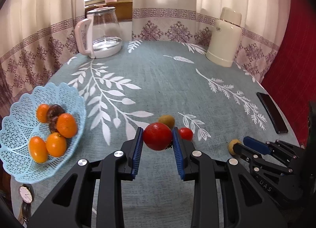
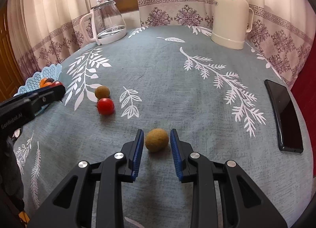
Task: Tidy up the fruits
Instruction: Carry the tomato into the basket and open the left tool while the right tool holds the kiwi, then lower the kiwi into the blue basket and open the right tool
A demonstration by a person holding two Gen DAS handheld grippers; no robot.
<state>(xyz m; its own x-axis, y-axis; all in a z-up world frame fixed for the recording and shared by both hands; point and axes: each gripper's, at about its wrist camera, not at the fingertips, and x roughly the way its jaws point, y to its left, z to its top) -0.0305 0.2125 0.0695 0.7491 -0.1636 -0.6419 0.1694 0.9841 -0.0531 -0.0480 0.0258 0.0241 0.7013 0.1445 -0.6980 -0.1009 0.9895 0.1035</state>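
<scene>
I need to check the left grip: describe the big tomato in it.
The tomato is round, glossy and red, with a dark bit of stem showing at its lower right. It sits between the blue ribbed pads of the left gripper, which touch both its sides. It appears lifted above the cloth. The basket lies off to its left.

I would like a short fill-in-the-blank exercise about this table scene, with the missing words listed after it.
1. The left tool grips a round ____ tomato.
2. The blue lattice plastic basket holds ____ orange kumquats.
3. The right tool straddles a round brown-green fruit resting on the ____.
4. The black phone lies on the ____ side of the table.

Missing: red; four; tablecloth; right
</scene>
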